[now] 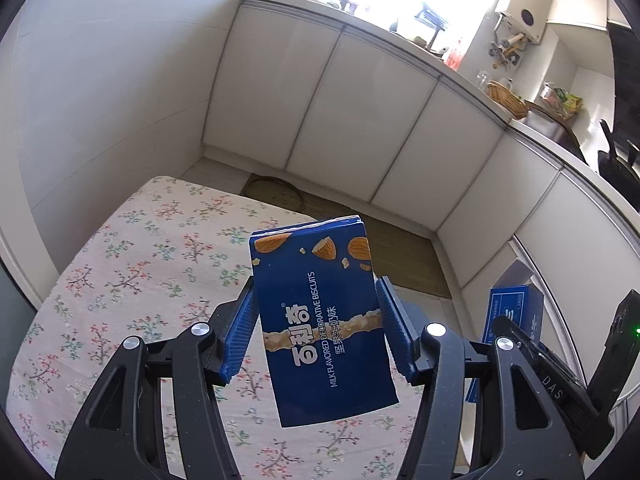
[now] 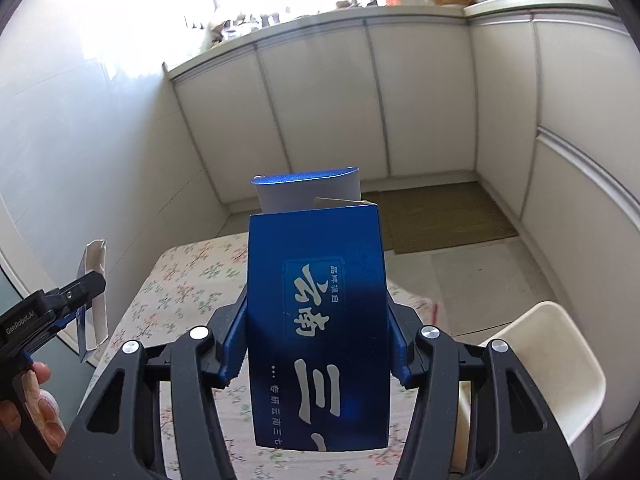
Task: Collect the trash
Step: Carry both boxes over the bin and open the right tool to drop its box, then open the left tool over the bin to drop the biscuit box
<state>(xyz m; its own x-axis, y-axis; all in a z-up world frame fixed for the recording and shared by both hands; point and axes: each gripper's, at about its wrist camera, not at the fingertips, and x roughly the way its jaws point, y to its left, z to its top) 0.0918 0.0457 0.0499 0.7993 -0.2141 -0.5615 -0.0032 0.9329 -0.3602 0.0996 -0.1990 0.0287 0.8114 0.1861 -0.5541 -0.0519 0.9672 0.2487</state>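
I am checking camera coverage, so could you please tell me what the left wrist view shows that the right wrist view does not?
Only the left wrist view shows the biscuit box's printed face, clamped in the left gripper. Only the right wrist view shows the white bin and a hand. Both show the floral tablecloth, the white cabinets and the blue carton in the right gripper.

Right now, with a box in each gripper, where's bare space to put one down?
The floral tablecloth is bare from its wall-side edge to its far edge by the cabinets. It is crowded near the white bin, where the left gripper and right gripper hold their boxes.
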